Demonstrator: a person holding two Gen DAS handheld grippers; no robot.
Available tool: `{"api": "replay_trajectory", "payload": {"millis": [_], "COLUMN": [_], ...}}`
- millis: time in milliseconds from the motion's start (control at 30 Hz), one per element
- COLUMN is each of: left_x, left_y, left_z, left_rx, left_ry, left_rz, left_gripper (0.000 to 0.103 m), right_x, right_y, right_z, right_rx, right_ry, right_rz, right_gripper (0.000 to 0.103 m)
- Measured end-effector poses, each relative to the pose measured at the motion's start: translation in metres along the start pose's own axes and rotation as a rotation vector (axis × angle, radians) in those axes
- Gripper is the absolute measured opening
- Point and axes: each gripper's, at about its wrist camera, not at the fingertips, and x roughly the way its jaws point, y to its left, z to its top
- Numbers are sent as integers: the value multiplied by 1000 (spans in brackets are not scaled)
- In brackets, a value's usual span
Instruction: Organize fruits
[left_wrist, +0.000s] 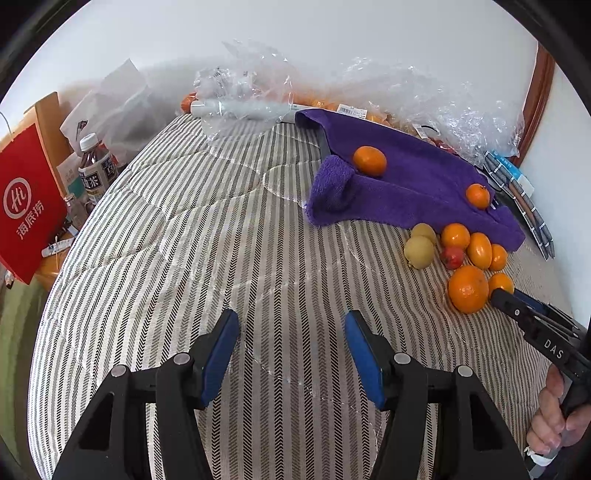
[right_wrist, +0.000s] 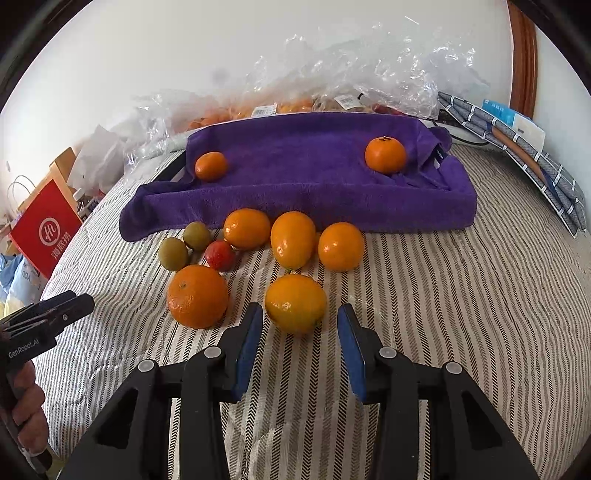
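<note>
The right gripper (right_wrist: 300, 323) is hovering with its jaws apart around a yellow-orange fruit (right_wrist: 295, 303) lying on the striped bed (right_wrist: 443, 295), pads not touching it. The left gripper (left_wrist: 291, 332) is holding its jaws apart over bare cover. Two oranges are resting on the purple towel (right_wrist: 314, 184).

Fluffy matt purple towel (right_wrist: 295, 177), glossy oranges (right_wrist: 295, 303), crinkled clear plastic bags (right_wrist: 369, 74), woven striped cloth (left_wrist: 221, 258)
</note>
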Motion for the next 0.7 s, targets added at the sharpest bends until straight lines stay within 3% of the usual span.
{"api": "replay_trajectory", "payload": {"millis": [100, 133, 300, 600, 700], "left_x": [0, 0, 7, 34, 39], "left_y": [-3, -4, -17, -65, -80], "left_z": [-1, 0, 10, 23, 26], "left_rx": [10, 11, 9, 101, 144], "left_ry": [-11, -12, 13, 27, 20], "left_rz": [0, -6, -84, -130, -138], "left_gripper": [58, 58, 58, 58, 58], "right_x": [6, 6, 1, -22, -25], "right_y": [1, 1, -2, -31, -45], "right_z": [2, 3, 3, -6, -9], "right_rx": [-1, -3, -6, -72, -38], "right_ry": [4, 3, -21, -79, -74], "right_rz": [-3, 5, 20, -75, -42], "right_gripper": [41, 35, 35, 35, 35]}}
